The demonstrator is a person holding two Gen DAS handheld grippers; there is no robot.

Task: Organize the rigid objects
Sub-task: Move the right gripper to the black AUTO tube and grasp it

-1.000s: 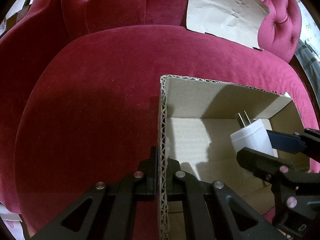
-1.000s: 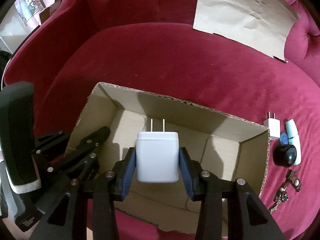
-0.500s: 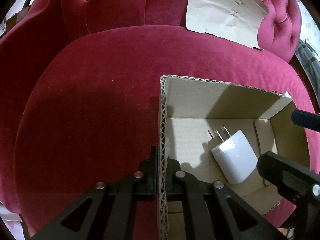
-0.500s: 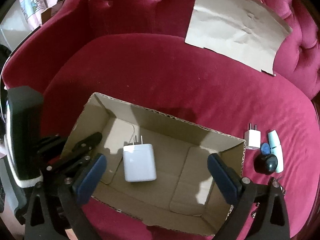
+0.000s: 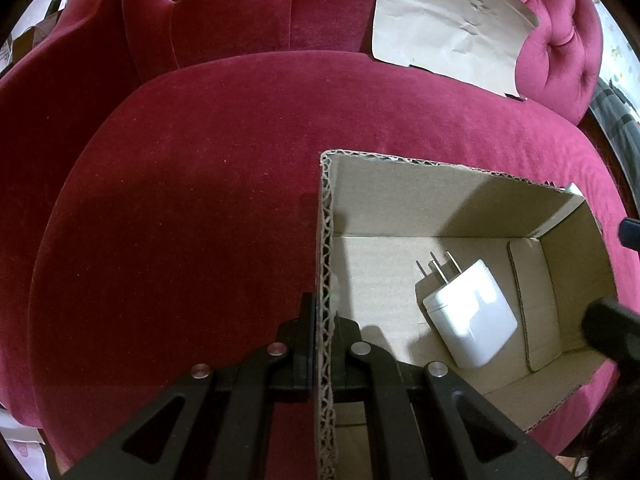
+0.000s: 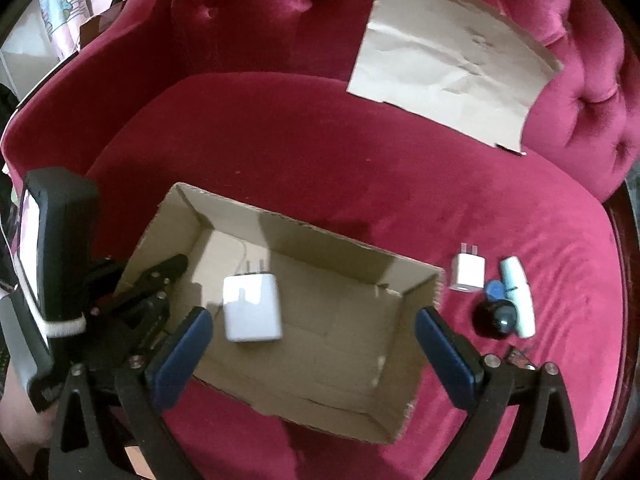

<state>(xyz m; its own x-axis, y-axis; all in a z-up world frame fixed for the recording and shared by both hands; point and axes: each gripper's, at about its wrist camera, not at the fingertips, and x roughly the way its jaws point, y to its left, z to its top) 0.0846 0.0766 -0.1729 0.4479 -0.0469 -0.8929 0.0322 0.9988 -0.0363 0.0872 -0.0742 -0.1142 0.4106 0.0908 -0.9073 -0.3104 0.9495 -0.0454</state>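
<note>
1. Released since the earlier frame: white charger [image 6: 252, 308] now lies inside my cardboard box [image 6: 360, 248].
2. Right tool [image 6: 314, 344]: jaws just opened wide, nothing between.
3. Left tool [image 5: 322, 332]: clenched on box wall.

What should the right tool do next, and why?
Probably swing right toward the small white charger. The big charger already lies in the cardboard box, the right tool, jaws just opened, holds nothing, and the left tool pins the box wall.
</note>
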